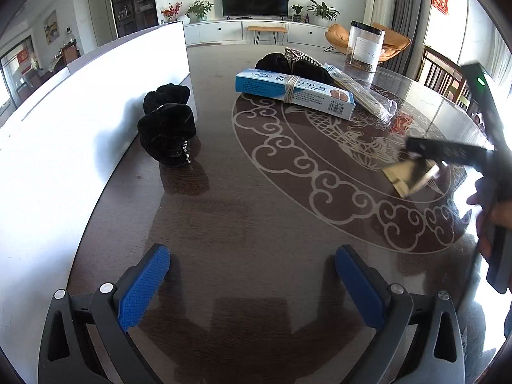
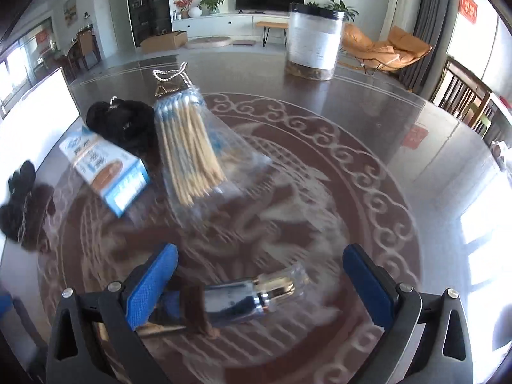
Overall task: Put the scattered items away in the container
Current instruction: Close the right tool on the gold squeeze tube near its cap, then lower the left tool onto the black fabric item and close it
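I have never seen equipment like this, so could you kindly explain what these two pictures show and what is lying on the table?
A person holds hand-operated tongs in each hand; a fisheye camera on each looks along its blue pads. The left view shows the left tongs open, holding nothing, over a dark patterned table, beside a white container wall. There you also see the right tool at the right edge. The right view shows the right tongs open around a small glass bottle lying on the table, not yet gripped. Also there: black scrunchies, a blue box, bagged cotton swabs and a clear jar.
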Available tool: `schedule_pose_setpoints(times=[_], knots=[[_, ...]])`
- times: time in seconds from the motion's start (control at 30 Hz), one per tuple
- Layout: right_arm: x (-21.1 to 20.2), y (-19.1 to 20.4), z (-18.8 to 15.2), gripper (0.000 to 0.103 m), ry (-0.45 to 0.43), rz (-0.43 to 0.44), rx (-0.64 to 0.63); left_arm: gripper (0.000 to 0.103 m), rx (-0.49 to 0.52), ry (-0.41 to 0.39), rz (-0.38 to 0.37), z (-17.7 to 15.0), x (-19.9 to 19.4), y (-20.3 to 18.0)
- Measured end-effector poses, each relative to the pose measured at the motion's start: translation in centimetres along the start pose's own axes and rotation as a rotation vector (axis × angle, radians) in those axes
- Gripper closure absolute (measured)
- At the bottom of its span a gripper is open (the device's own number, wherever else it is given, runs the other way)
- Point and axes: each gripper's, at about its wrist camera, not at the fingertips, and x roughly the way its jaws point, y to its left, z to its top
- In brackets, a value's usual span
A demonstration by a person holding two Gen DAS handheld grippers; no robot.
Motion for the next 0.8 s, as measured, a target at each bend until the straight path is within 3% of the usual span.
schedule_pose_setpoints(times=[0.13, 0.27, 0.4, 0.53, 0.67, 0.8], knots=[[-1.7, -2.9, -3.0, 0.000, 0.003, 0.038, 0.017, 0.000, 0.000, 0.000, 0.000, 0.0, 0.0, 0.0], [-2.6, -3.0, -4.2, 0.000, -0.012, 0.067, -0.022, 0.000, 0.000, 0.002, 0.003, 0.0, 0.0, 0.0], [-2.7, -2.9, -4.2, 0.000, -0.014, 0.065, -0.020, 0.000, -0.016, 0.063, 0.040, 1.2, 0.0, 0.0], [-2.7, -2.9, -4.2, 0.000, -0.014, 0.065, -0.019, 0.000, -0.073, 0.001, 0.073, 5.9, -0.3, 0.7], [-2.7, -2.9, -4.2, 0.000, -0.014, 0.065, -0.019, 0.000, -0.077, 0.059, 0.128, 11.2, 2.4, 1.4], [-2.7, -2.9, -4.2, 0.000, -0.014, 0.065, -0.019, 0.000, -0.137, 0.101, 0.151, 13.7, 5.1, 2.4]])
